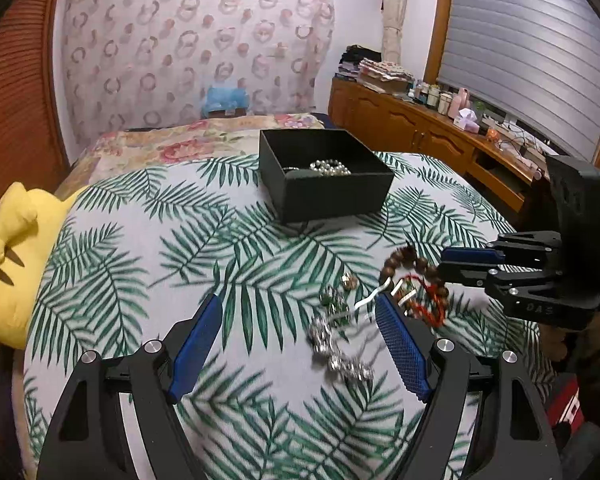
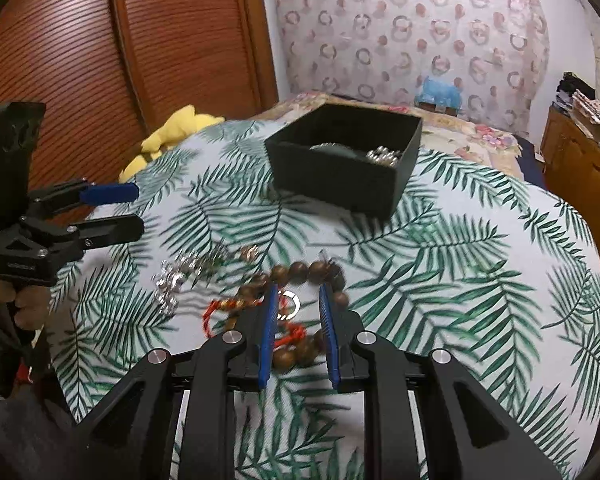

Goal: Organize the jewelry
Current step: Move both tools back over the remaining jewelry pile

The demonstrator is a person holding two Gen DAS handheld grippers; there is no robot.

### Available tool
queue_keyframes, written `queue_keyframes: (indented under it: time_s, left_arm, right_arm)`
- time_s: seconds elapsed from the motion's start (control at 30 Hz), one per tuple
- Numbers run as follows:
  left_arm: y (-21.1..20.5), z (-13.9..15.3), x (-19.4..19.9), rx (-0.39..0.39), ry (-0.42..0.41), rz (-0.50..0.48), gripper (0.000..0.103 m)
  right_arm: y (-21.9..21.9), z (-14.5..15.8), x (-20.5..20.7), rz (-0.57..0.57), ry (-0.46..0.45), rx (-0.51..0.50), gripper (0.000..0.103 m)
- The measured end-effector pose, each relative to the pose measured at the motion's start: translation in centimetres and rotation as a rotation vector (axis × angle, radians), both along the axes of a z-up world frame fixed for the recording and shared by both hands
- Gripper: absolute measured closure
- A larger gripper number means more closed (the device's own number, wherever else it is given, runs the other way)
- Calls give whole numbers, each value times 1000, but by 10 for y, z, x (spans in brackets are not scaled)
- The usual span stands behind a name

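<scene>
From my left wrist, my left tool (image 1: 296,320) hangs low over the bed (image 1: 140,240) with its fingers spread wide and nothing between them. I judge it waits here because the silver chain (image 1: 340,350) lies just inside its right finger, at about 2 o'clock from the middle of the view, ready for a later pick. The small green-stoned pieces (image 1: 334,300) sit just beyond the chain. At 3 o'clock my right tool (image 1: 440,264) reaches in from the side, its tips at the wood beads (image 1: 408,264). Whether it pinches them I cannot tell from here. The box (image 1: 324,174) stands at 12 o'clock, well apart from the loose pile, open on top with pearls (image 1: 330,167) already inside, so it is plainly the goal for the rest.

From my right wrist, my right tool (image 2: 298,300) straddles the near side of the bead loop (image 2: 300,270). Its fingers are narrowed but a gap shows, with a red cord (image 2: 224,304) and a small silver ring (image 2: 294,305) lying in it. I judge the tool is not yet pressed onto anything. The beads curve around both tips, so closing here should catch the strand. The box (image 2: 340,176) sits at 12 o'clock. My left tool (image 2: 136,210) shows at 9 o'clock, spread and held off, above the silver pieces (image 2: 180,270).
</scene>
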State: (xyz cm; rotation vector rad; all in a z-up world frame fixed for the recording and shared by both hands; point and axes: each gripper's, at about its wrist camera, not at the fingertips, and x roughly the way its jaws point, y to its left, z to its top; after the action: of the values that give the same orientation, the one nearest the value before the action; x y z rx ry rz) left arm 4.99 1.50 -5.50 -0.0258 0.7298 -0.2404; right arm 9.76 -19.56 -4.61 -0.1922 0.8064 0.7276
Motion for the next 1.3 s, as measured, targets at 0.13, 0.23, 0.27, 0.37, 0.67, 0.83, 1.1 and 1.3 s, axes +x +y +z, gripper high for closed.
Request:
queue_keyframes:
  time_s: [0.13,0.23,0.27,0.37,0.67,0.83,1.1,1.3]
  left_arm:
    - [3,-2,-8,6,7,-1,26]
    - [6,-5,-14,-1,16,-1,26]
    - [7,-7,-15,-6,21,-1,26]
    - [9,-14,-16,-12,39,-1,26]
    - [2,-28,-7,-28,81,-19,26]
    - [-5,-34,2,-43,107,-33,26]
    - [-16,-40,17,-40,138,-38,31]
    - [-29,-41,23,5,140,-49,31]
  right_arm:
    - [9,-6,-1,25,9,-37,80]
    - [13,-9,3,6,11,-49,80]
    - [13,-10,4,3,13,-47,80]
    - [16,-13,8,9,23,-50,80]
    - [7,-5,5,6,4,-10,100]
    - [-5,14,-4,-36,-68,16,100]
    - [-16,26,-13,-45,-101,38,100]
    - [-24,27,-15,-56,-104,54,100]
